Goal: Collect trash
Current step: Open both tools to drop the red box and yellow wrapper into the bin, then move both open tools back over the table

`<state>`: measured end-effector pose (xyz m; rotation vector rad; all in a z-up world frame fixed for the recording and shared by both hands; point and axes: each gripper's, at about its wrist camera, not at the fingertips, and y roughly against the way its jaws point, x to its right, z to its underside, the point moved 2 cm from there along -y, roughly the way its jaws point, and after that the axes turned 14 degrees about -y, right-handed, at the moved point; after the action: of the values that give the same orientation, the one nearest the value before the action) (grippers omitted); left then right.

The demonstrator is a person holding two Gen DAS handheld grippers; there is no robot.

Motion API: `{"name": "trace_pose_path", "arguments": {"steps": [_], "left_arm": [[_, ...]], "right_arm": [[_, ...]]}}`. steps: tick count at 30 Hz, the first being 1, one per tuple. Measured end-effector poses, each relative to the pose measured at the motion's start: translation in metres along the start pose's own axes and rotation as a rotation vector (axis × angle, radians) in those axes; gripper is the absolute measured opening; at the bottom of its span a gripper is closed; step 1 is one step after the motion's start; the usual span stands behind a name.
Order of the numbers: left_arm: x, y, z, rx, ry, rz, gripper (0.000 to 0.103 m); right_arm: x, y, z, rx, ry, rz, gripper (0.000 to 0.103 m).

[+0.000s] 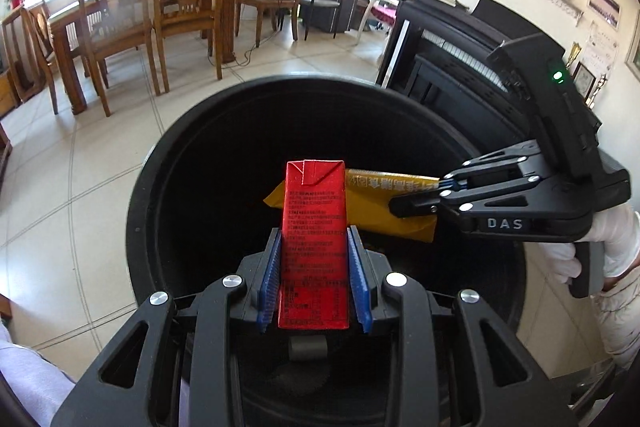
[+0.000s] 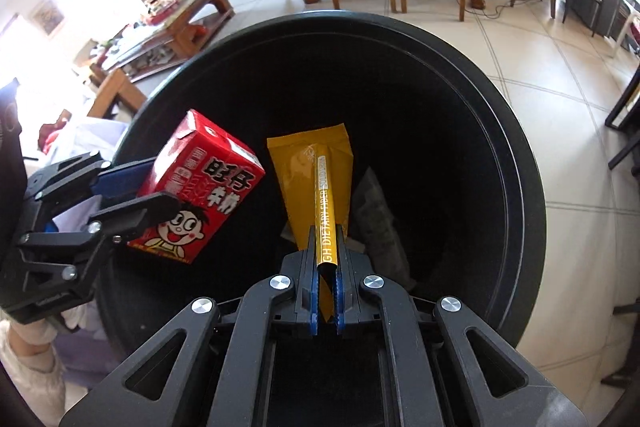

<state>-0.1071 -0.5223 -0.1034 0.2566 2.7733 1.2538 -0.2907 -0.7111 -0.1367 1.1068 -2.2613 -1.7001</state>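
My left gripper (image 1: 314, 239) is shut on a red drink carton (image 1: 314, 227), its blue pads pressing both narrow sides. The carton hangs over the mouth of a round black bin (image 1: 148, 187). From the right, my right gripper (image 1: 400, 207) is shut on a flat yellow wrapper (image 1: 384, 187) just behind the carton. In the right wrist view the right gripper (image 2: 325, 227) pinches the yellow wrapper (image 2: 310, 163) edge-on above the black bin (image 2: 520, 163). The left gripper (image 2: 152, 187) holds the red carton (image 2: 200, 187), with its cartoon face, at the left. A grey wrapper (image 2: 380, 219) lies inside the bin.
A wooden dining table with chairs (image 1: 140, 11) stands behind the bin on the tiled floor (image 1: 60, 187). A black piano (image 1: 448, 59) is at the right. A low coffee table (image 2: 176, 23) with clutter sits left of the bin. A gloved hand (image 1: 600, 247) holds the right gripper.
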Motion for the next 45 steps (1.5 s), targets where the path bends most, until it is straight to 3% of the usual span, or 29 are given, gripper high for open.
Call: {"name": "trace_pose_path", "arguments": {"steps": [9, 24, 29, 33, 41, 43, 45], "left_arm": [[0.005, -0.014, 0.000, -0.041, -0.035, -0.016, 0.032], [0.005, -0.014, -0.007, -0.032, -0.037, -0.037, 0.035], [0.005, 0.001, -0.003, 0.020, -0.025, -0.038, 0.057], [0.001, 0.024, 0.004, 0.077, 0.002, -0.057, 0.060], [-0.009, 0.105, 0.030, 0.240, 0.066, -0.209, 0.095], [-0.013, 0.129, 0.041, 0.277, 0.093, -0.246, 0.098], [-0.018, 0.150, 0.051, 0.304, 0.119, -0.276, 0.098]], "right_arm": [[-0.008, -0.012, -0.003, 0.006, 0.031, 0.009, 0.007], [-0.014, -0.012, -0.003, 0.022, 0.041, -0.024, 0.029], [-0.014, -0.007, -0.004, 0.037, 0.027, -0.046, 0.039], [-0.019, 0.004, 0.002, 0.080, 0.021, -0.073, 0.040], [-0.056, 0.041, 0.008, 0.201, 0.041, -0.174, 0.077], [-0.075, 0.046, 0.010, 0.211, 0.061, -0.194, 0.087], [-0.092, 0.050, 0.012, 0.220, 0.086, -0.219, 0.091]]}}
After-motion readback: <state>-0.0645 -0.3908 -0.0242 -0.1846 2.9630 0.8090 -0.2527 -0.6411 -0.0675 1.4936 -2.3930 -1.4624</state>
